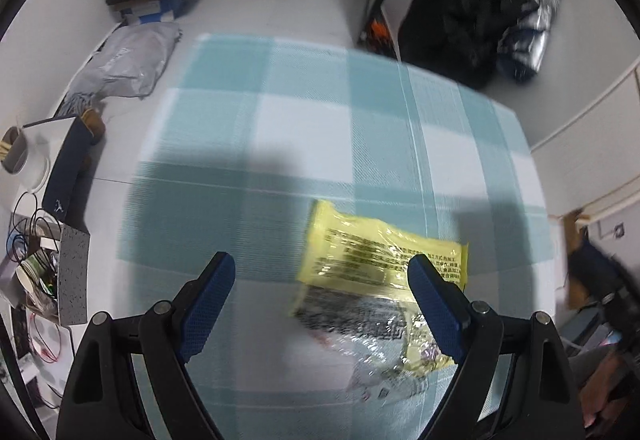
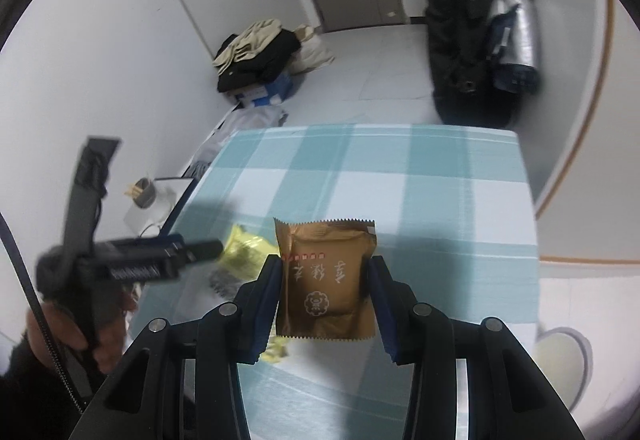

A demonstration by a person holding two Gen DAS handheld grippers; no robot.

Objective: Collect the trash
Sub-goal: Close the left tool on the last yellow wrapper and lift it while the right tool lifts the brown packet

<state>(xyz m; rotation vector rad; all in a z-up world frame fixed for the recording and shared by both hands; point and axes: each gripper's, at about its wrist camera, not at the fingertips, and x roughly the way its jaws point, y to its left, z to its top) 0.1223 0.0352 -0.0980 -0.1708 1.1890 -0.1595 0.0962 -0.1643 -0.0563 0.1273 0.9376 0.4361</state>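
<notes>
Right wrist: right hand-held gripper [image 2: 325,282] clamps brown packet [image 2: 326,276] (left hand-held gripper [image 1: 322,272] gapes empty).

Glossy plastic wrapper [image 1: 376,280] on woven checked cloth [image 1: 304,128].

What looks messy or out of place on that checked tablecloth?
A crumpled yellow wrapper lies loose on the checked tablecloth, partly torn open and see-through at one end. The right tool holds a brown snack packet.
</notes>
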